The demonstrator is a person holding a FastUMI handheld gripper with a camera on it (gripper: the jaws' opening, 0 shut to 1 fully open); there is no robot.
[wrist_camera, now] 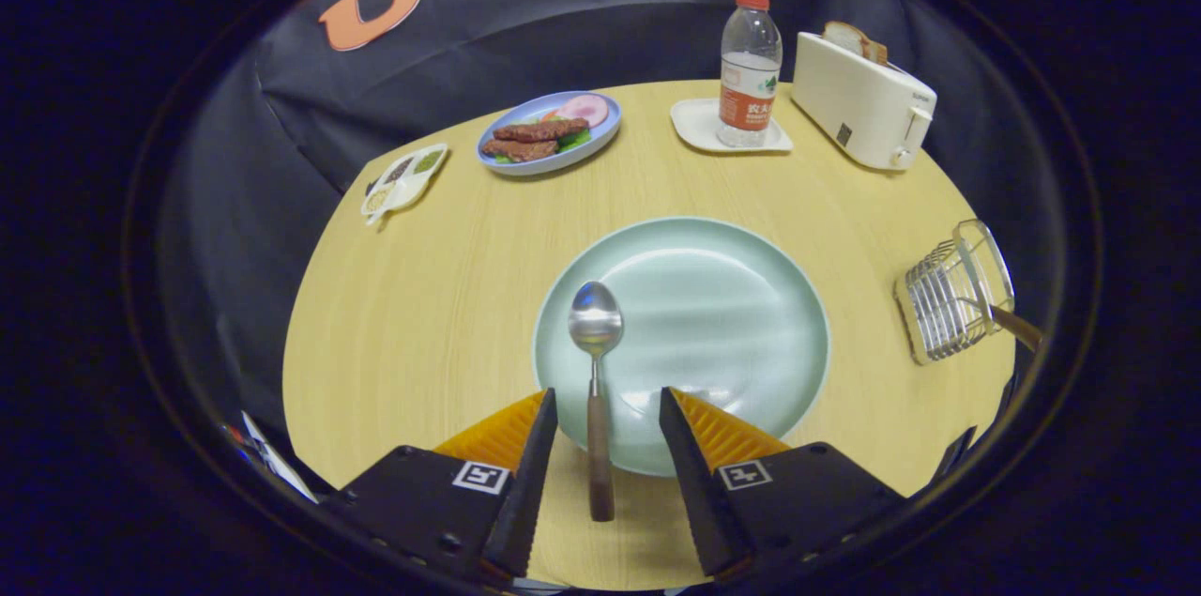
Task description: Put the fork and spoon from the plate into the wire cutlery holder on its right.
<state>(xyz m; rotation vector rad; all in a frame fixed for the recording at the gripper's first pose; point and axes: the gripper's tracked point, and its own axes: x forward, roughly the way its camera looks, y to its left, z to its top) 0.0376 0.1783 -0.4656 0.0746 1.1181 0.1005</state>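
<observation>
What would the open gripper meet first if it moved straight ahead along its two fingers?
The gripper, fingers open, would probably meet the wooden-handled metal spoon first; its handle already lies between the fingers untouched, its bowl on the pale green round plate. Height above it is unclear.

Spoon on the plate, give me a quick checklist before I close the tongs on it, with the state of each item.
1. Tongs open: ok, the fingers stand apart on either side of the spoon's handle.
2. Spoon lined up: ok, the handle lies between the fingers, a little nearer the left one, bowl on the plate.
3. Fingers touching the handle: not ok yet, there is a gap on both sides.
4. Tongs low enough to grip: cannot tell from this view.
5. Wire cutlery holder ready: ok, it stands to the right of the plate, with one handle already sticking out of it.
6. Fork already in the holder: cannot tell, only the handle shows.
</observation>
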